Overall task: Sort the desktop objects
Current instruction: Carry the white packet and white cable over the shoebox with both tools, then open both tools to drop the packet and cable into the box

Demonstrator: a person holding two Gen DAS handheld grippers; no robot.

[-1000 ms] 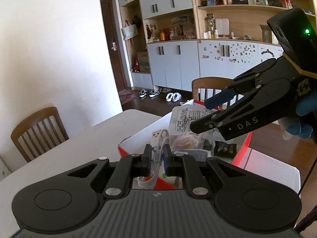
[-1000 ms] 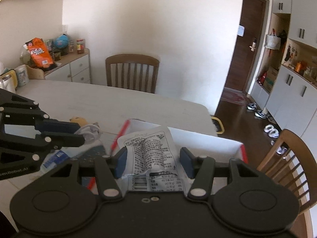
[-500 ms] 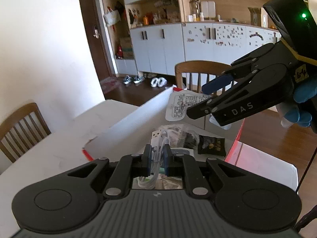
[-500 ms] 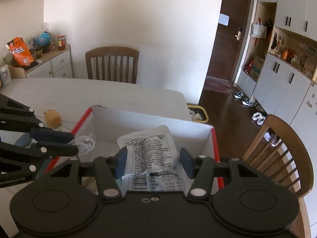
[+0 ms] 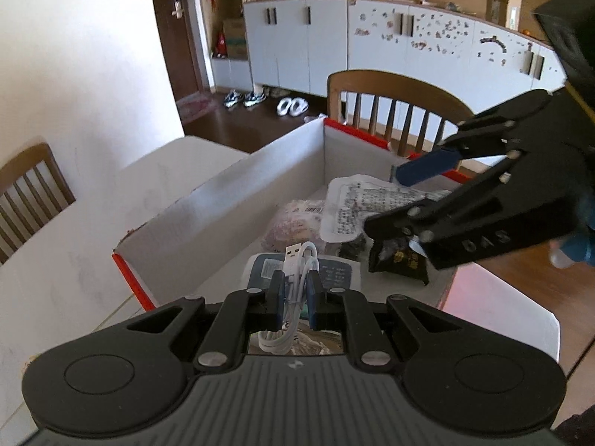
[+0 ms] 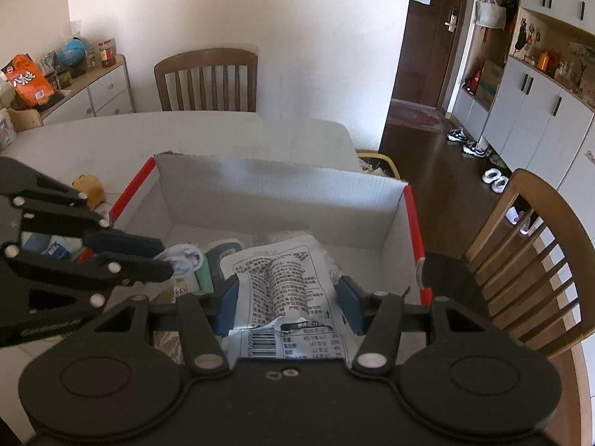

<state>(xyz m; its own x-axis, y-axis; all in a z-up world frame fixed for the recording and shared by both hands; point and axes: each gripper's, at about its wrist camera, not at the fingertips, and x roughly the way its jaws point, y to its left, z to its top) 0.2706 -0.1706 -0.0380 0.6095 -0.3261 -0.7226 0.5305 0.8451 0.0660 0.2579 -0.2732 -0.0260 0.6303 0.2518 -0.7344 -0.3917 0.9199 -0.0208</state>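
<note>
cable (image 5: 293,290), a white coiled usb lead, stands lengthwise along the left gripper (image 5: 295,297), its plug end pointing away from the camera and up, its loops hanging below the pads. the left jaws are closed tight on the bundle, over the near end of the box (image 5: 223,200). packet (image 6: 284,290), a flat crinkled white pouch with black print and a barcode, runs its long axis away from the right camera, barcode end nearest, far edge curling over the box floor. the right gripper (image 6: 288,299) has its blue pads pressed on the packet's two sides, so it grips it, jaws part way apart. both grippers tilt down into the box from the same end, the right one seen in the left view as black linkage with one blue finger above the packet.

the box is white corrugated card with red edges, open on top, rectangular. on its floor lie a pinkish wrapped snack (image 5: 293,219), a grey-blue flat pack (image 5: 334,273) under the cable, and a black sachet (image 5: 399,262) with gold marks. a blue-gloved hand (image 5: 574,249) shows behind the right gripper. the box sits on a pale table (image 6: 111,137); a small yellow toy (image 6: 89,189) rests on the table just beside the box. wooden slatted chairs (image 6: 206,81) stand round the table.
</note>
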